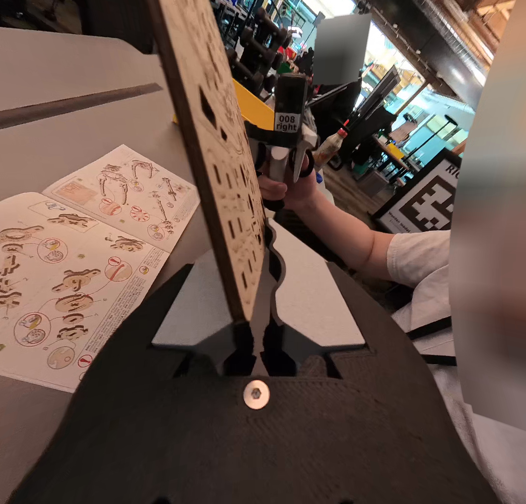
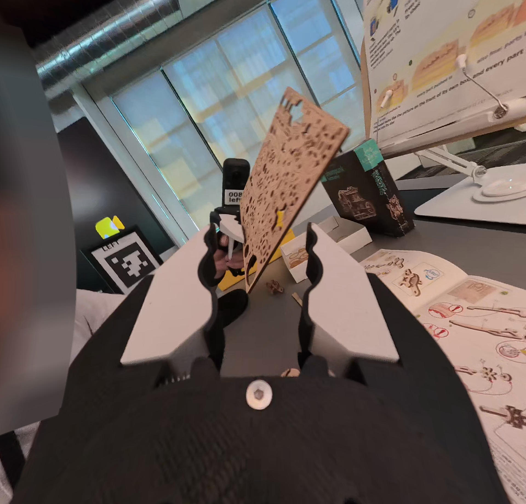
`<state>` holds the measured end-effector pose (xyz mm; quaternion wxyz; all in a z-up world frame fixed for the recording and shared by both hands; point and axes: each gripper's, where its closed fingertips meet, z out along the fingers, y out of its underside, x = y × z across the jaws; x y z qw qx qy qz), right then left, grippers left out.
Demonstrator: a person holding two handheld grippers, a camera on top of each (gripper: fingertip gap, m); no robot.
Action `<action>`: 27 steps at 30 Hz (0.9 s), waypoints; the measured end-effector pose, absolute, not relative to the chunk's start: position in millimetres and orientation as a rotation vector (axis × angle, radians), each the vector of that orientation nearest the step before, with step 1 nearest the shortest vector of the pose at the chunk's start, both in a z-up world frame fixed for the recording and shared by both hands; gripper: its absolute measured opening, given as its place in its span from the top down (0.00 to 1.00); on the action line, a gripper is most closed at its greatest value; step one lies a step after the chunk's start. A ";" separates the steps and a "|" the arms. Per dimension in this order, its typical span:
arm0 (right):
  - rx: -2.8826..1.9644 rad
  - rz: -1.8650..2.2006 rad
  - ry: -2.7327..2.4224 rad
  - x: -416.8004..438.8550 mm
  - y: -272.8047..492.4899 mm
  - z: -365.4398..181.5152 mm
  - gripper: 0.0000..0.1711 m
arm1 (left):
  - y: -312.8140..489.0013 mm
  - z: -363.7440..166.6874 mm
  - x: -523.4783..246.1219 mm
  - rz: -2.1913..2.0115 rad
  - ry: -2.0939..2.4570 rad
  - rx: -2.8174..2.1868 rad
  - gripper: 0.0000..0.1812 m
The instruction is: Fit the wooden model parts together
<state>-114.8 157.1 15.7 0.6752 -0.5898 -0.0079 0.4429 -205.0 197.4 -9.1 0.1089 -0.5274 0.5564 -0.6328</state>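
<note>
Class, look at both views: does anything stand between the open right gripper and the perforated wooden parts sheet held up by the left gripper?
Nothing visible does. Open air separates the right gripper from the perforated wooden parts sheet, clamped by the left gripper.

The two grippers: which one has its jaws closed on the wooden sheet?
The left gripper grips the wooden sheet by its edge; the right gripper has jaws apart and holds nothing.
</note>
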 end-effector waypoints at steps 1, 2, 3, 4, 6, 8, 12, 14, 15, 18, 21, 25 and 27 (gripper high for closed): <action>-1.333 1.002 -0.004 -114.2 158.5 13.7 0.64 | 195.1 -10.2 -205.5 -1.844 1.660 -1.541 0.99; -1.347 1.003 0.000 -115.2 159.9 11.2 0.64 | 192.5 -11.2 -206.3 -1.827 1.686 -1.532 0.99; -1.348 1.006 -0.001 -117.1 160.6 10.7 0.64 | 189.3 -11.6 -207.3 -1.815 1.713 -1.518 0.99; -1.346 1.016 -0.006 -120.4 160.8 11.0 0.64 | 185.6 -11.7 -208.3 -1.805 1.740 -1.501 0.99; -1.334 1.059 -0.014 -128.8 160.6 12.5 0.65 | 178.7 -13.5 -209.6 -1.781 1.788 -1.484 0.99; -1.327 1.102 -0.018 -136.7 160.6 12.4 0.69 | 171.5 -16.7 -211.4 -1.766 1.842 -1.468 0.99; -1.362 1.180 -0.102 -152.7 152.9 8.1 0.99 | 167.8 -22.1 -213.9 -1.715 1.910 -1.450 0.99; -1.347 1.162 -0.109 -151.8 150.5 13.4 1.00 | 171.6 -9.0 -213.1 -1.771 1.838 -1.416 0.99; -1.343 1.135 -0.109 -151.3 150.6 14.1 1.00 | 173.8 0.8 -212.8 -1.822 1.781 -1.395 0.99; -1.284 1.186 -0.056 -151.6 150.4 20.3 0.99 | 181.4 18.6 -215.1 -1.903 1.679 -1.341 0.99; -1.247 1.262 0.055 -145.2 154.5 18.0 0.99 | 189.7 25.8 -217.9 -1.927 1.635 -1.320 0.96; -1.183 1.357 0.196 -126.6 158.5 11.9 0.99 | 202.4 31.8 -218.7 -2.019 1.539 -1.335 0.97; -1.153 1.358 0.228 -117.5 157.6 13.0 0.99 | 209.6 34.1 -218.2 -2.076 1.478 -1.355 0.97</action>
